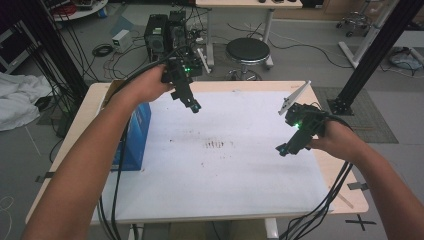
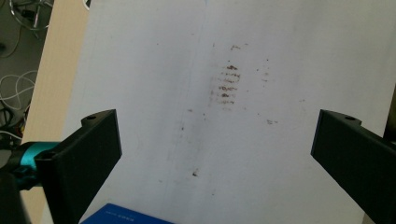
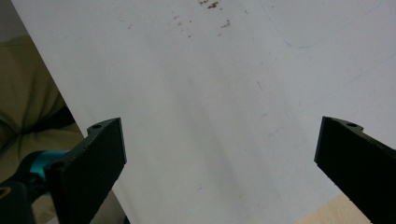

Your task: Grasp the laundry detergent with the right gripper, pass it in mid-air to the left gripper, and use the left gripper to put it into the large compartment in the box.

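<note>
Beyond the far edge of your table (image 1: pixel 345 200), at about twelve o'clock, a round black stool (image 1: pixel 247 51) stands on the grey floor (image 1: pixel 310 60), with a black computer tower (image 1: pixel 156 31) and loose cables (image 1: pixel 112 52) toward eleven o'clock. Black frame posts (image 1: pixel 372 55) slant up at two o'clock and at ten o'clock, and a white cloth (image 1: pixel 17 100) lies heaped at nine o'clock. A second pale table (image 1: pixel 240 4) sits farther back at twelve, and the light is dim and even.

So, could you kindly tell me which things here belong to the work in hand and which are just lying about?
In the work:
- left claw, open
- right claw, open
- blue box, nearest the left claw
- white sheet beneath both

Lying about:
- black stool
- white cloth on the floor
</note>
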